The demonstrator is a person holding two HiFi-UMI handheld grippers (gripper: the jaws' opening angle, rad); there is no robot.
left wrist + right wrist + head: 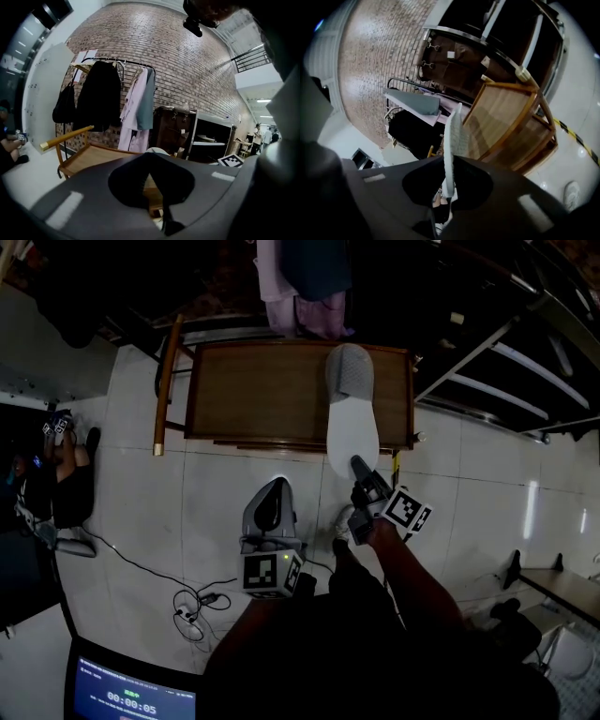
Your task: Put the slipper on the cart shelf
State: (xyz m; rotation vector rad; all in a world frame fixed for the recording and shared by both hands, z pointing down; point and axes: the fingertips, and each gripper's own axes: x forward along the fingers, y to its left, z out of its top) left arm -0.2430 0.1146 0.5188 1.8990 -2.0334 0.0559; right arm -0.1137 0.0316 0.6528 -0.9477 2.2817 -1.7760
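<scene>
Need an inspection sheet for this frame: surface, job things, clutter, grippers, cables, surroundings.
Surface: wooden cart shelf, brown, standing on a pale tiled floor.
Job's things: slipper, toe end over the shelf, heel past its front edge; contact with the shelf cannot be told.
Clutter: nothing seen on the shelf.
Grippers: right gripper shut on the slipper's heel end; left gripper shut, nothing between its jaws, short of the cart.
Cables: loose cables on the floor to the left of the left gripper.
Surroundings: clothes rack against a brick wall behind the cart; screen at lower left; seated person at far left.
</scene>
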